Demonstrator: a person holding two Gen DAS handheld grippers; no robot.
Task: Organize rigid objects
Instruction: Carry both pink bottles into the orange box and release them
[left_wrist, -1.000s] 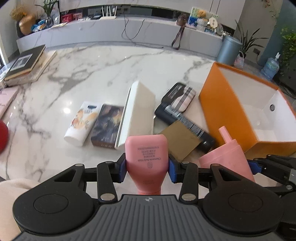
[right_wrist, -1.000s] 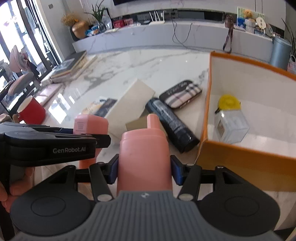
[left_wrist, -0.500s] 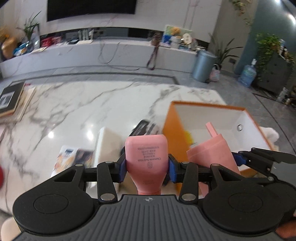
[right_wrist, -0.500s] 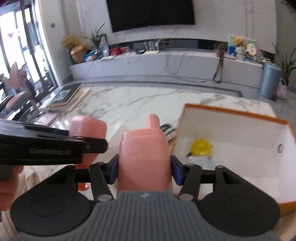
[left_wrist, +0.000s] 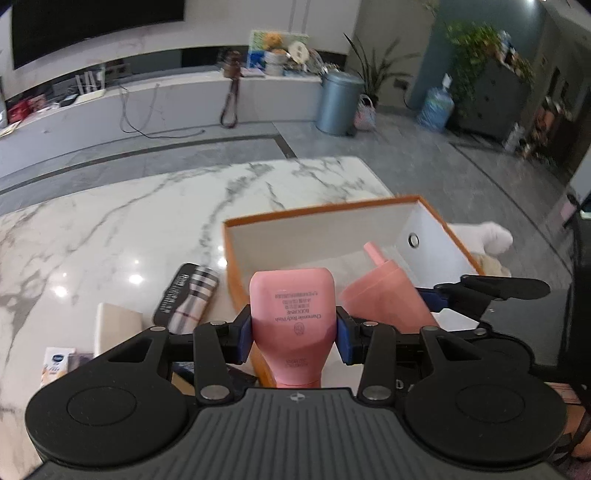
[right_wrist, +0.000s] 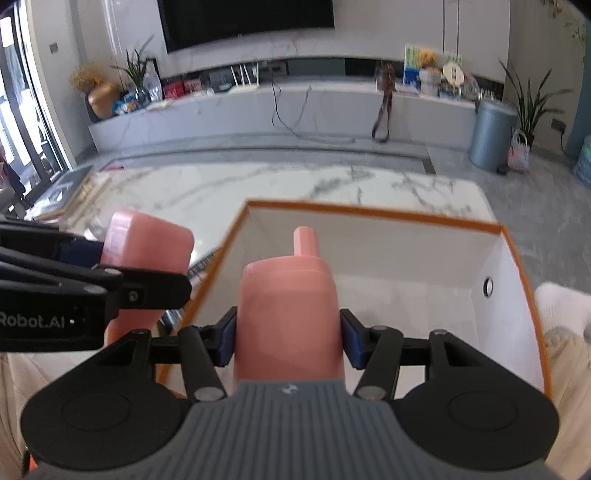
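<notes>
Fingers (left_wrist: 245, 341) of both grippers clamp pink bottles, tube (left_wrist: 291, 314) left, spouted bottle (right_wrist: 288, 306) right, above orange box (right_wrist: 406, 218)

Large black wall-mounted television (right_wrist: 247, 20); long low grey marble console (right_wrist: 280, 107); grey tiled floor (left_wrist: 424, 166); round grey metal bin (right_wrist: 491, 134); bright left-hand window (right_wrist: 14, 110).

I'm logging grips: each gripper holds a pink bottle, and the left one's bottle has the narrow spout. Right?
Not quite. The spouted pink bottle sits in the right gripper, as the right wrist view shows. The left gripper holds the flat-ended pink body wash.
</notes>
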